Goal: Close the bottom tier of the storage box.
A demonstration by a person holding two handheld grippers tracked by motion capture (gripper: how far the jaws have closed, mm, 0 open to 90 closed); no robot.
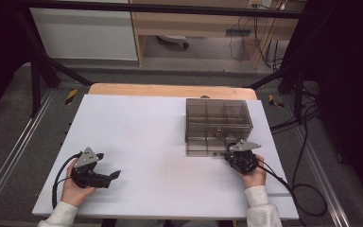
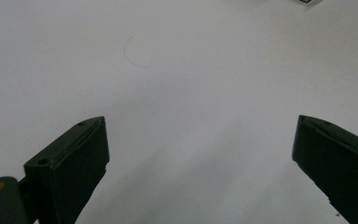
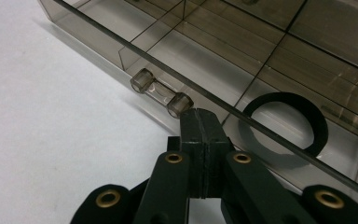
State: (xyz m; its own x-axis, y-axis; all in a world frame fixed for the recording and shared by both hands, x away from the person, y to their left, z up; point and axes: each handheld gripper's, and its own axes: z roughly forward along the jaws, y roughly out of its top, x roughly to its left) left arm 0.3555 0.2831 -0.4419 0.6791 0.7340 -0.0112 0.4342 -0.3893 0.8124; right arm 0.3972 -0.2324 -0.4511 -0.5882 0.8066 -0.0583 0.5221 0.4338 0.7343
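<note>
A smoky see-through compartment box (image 1: pixel 217 124) stands on the white tabletop (image 1: pixel 146 142) at the right. In the right gripper view the box (image 3: pixel 93 28) has a small clear latch (image 3: pixel 161 93) on its front rim, and a black ring (image 3: pixel 307 116) lies in a near compartment. My right gripper (image 3: pixel 199 114) is shut with nothing between its jaws; its tips sit against the front rim just right of the latch. It meets the box's near edge in the high view, right gripper (image 1: pixel 226 153). My left gripper (image 1: pixel 108 165) rests open at the left, over bare table (image 2: pixel 200 126).
A wooden board edge (image 1: pixel 170 90) shows behind the white top. Black frame posts (image 1: pixel 35 80) and cables (image 1: pixel 307 142) flank the table. The gripper cables (image 1: pixel 283 182) trail off toward the near edge.
</note>
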